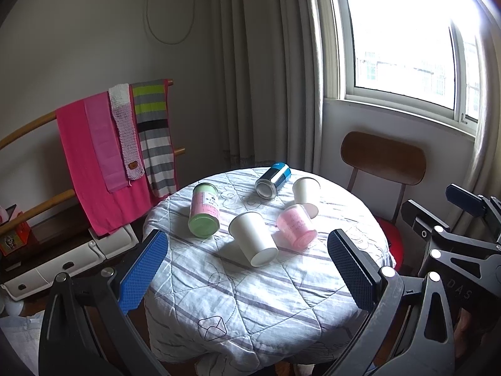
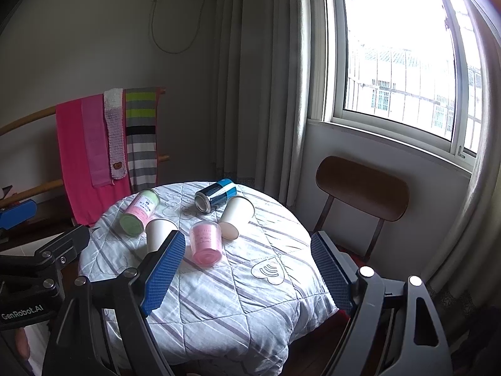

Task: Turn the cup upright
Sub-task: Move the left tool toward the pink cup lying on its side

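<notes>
Several cups lie on their sides on a round table with a striped quilt (image 1: pixel 238 285) (image 2: pixel 238 294). A white paper cup (image 1: pixel 253 238) (image 2: pixel 157 231) lies in the middle, a second white paper cup (image 1: pixel 307 192) (image 2: pixel 235 216) behind it on the right. A pink cup (image 1: pixel 296 227) (image 2: pixel 205 243), a green-and-pink cup (image 1: pixel 204 210) (image 2: pixel 139 212) and a blue can (image 1: pixel 273 180) (image 2: pixel 215 195) lie around them. My left gripper (image 1: pixel 247 272) is open and empty above the table's near side. My right gripper (image 2: pixel 247 272) is open and empty, its left finger in front of the middle white cup.
A wooden chair (image 1: pixel 383 159) (image 2: pixel 361 188) stands behind the table on the right under a window. A rack with pink and striped towels (image 1: pixel 103 153) (image 2: pixel 94 150) stands to the left. A white case (image 1: pixel 65 260) sits low beside the table.
</notes>
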